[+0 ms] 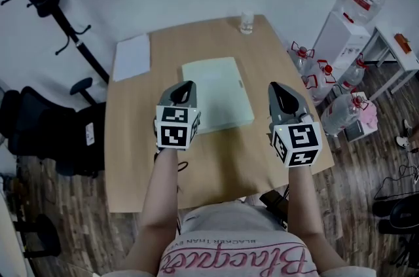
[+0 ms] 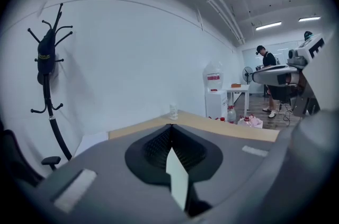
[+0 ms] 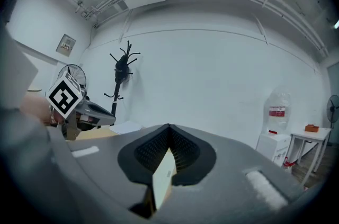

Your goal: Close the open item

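An office, by its furnishings. A water dispenser (image 1: 350,33), coat stand (image 1: 55,7) and swivel chair (image 1: 46,131) surround the wooden counter (image 1: 216,158).

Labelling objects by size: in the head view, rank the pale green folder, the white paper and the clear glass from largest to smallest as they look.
1. pale green folder
2. white paper
3. clear glass: it stands farthest from the camera, but the gap in size is plain.

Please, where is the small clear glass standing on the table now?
In the head view, the glass stands at the far edge of the wooden table, right of its middle, just beyond the pale green folder's far right corner.
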`<state>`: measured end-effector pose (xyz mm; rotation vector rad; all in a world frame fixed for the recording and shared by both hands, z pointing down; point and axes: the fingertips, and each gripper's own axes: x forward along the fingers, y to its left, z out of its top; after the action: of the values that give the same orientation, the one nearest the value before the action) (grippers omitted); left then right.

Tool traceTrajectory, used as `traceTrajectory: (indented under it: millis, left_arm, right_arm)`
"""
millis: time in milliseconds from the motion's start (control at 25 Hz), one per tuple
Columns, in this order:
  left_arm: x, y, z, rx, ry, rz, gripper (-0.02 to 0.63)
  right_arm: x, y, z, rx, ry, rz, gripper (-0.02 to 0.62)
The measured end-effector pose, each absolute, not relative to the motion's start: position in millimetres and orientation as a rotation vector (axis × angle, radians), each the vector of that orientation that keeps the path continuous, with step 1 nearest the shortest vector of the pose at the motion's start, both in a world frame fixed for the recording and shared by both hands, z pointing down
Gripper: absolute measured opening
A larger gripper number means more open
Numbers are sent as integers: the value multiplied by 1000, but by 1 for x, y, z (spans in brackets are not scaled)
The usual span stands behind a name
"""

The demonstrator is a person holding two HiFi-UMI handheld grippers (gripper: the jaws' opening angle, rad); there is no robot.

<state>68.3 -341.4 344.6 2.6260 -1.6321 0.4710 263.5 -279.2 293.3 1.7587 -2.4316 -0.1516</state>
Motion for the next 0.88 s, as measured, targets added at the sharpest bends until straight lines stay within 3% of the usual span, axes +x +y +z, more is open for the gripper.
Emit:
traceTrajectory:
  millis: [520,880]
  left_arm:
    - [21,-304,271,2659,-1820,2,15]
    - [15,-284,220,2770,-1927,-98,14]
  right_arm:
    - [269,-266,264,1752,-2437,-237,2]
    - [269,-254,222,1785,-2550,-343,2]
